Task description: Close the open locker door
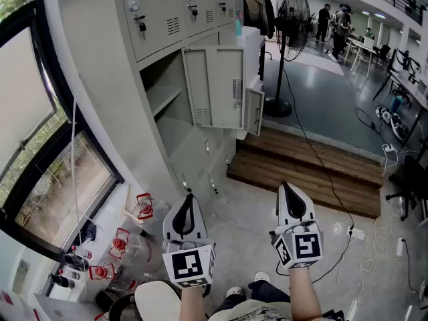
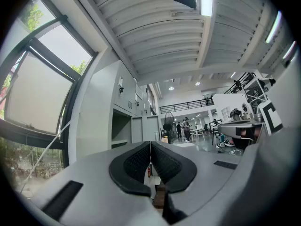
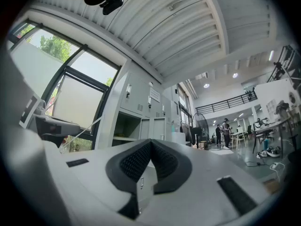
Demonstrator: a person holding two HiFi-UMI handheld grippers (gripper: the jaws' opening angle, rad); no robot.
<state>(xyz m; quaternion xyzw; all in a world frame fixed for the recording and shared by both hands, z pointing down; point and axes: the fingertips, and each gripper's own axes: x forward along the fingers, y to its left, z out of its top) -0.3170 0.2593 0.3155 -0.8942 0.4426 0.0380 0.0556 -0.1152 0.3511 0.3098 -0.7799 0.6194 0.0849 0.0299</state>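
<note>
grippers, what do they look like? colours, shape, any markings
Both the left gripper and the right gripper have light grey, tapered shells, with black textured pads lining the inside. Each carries a white cube with black square markers at its rear. No cables or sleeves show at the wrists.

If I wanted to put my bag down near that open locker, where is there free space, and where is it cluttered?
The shelf behind the open door looks bare. The floor between the lockers and the wooden step is free, as is the step's top. Crowded: red-capped items below the window, and cables at right.
</note>
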